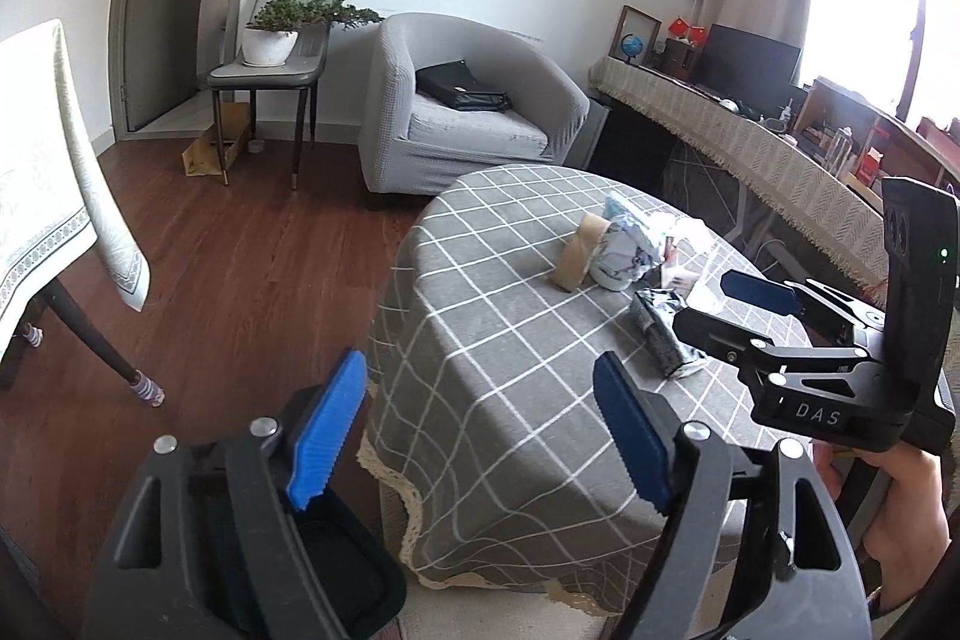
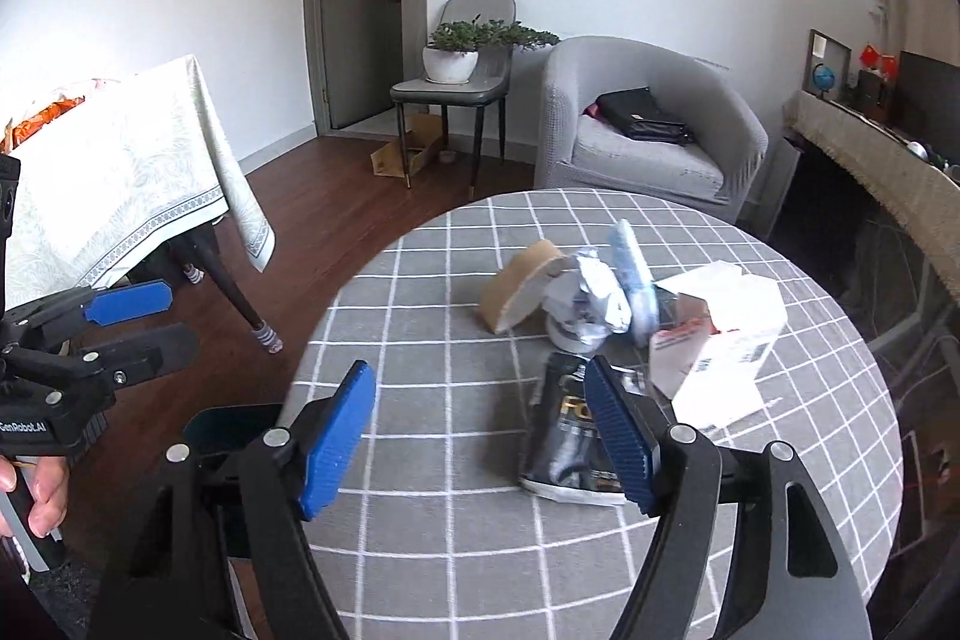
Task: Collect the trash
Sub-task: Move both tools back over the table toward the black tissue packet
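Observation:
On the round table with the grey checked cloth (image 2: 420,520) lies a heap of trash: a brown cardboard roll (image 2: 522,289), crumpled paper (image 2: 591,298), a white carton (image 2: 720,334) and a black packet (image 2: 570,430). My right gripper (image 2: 480,436) hovers open over the cloth, holding nothing; its right finger hides part of the black packet. In the left wrist view my left gripper (image 1: 480,436) stands open and empty at the table's near edge, with the right gripper (image 1: 702,301) beside the black packet (image 1: 663,334). The left gripper (image 2: 162,322) also shows at the far left.
A dark open container (image 1: 354,580) sits low beside the table under my left gripper. A grey armchair (image 1: 474,100) with a black bag stands behind. A cloth-covered table (image 1: 54,196) is at left, a long counter (image 1: 750,142) at right, wooden floor between.

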